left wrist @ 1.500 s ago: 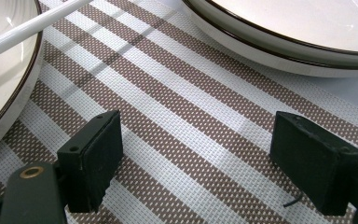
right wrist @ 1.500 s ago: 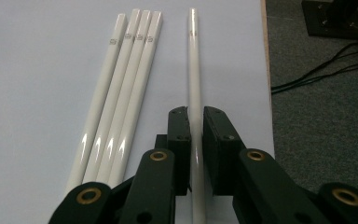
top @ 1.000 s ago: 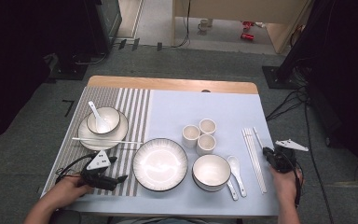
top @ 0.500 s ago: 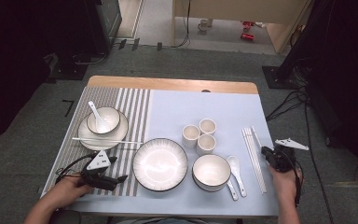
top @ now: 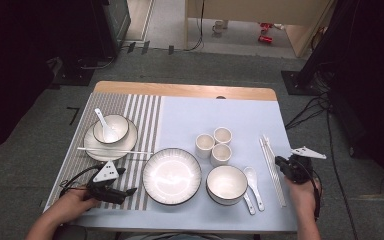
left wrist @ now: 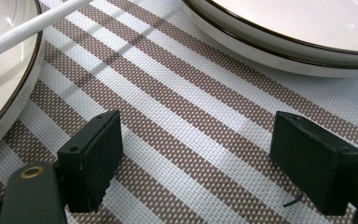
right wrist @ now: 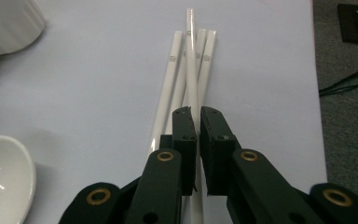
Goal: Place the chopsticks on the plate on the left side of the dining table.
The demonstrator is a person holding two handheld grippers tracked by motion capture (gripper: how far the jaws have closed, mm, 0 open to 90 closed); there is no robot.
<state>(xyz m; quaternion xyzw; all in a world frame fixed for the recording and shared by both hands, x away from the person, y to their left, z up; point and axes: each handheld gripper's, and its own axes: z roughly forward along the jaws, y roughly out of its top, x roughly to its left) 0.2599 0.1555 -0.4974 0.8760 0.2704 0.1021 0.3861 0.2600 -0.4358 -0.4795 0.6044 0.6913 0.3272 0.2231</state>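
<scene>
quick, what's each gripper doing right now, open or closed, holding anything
Left gripper: open, empty, over the striped placemat.
Right gripper: closed on one white chopstick.

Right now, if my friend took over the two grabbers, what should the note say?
Right gripper: jaws shut on one white chopstick from the loose chopstick bundle at the table's right edge.
Left gripper: open, nothing between its jaws, low over the striped placemat beside the big plate.
Done: one setting laid on the placemat, a bowl on a plate.
Left: probably lift the gripped chopstick and place it.
</scene>
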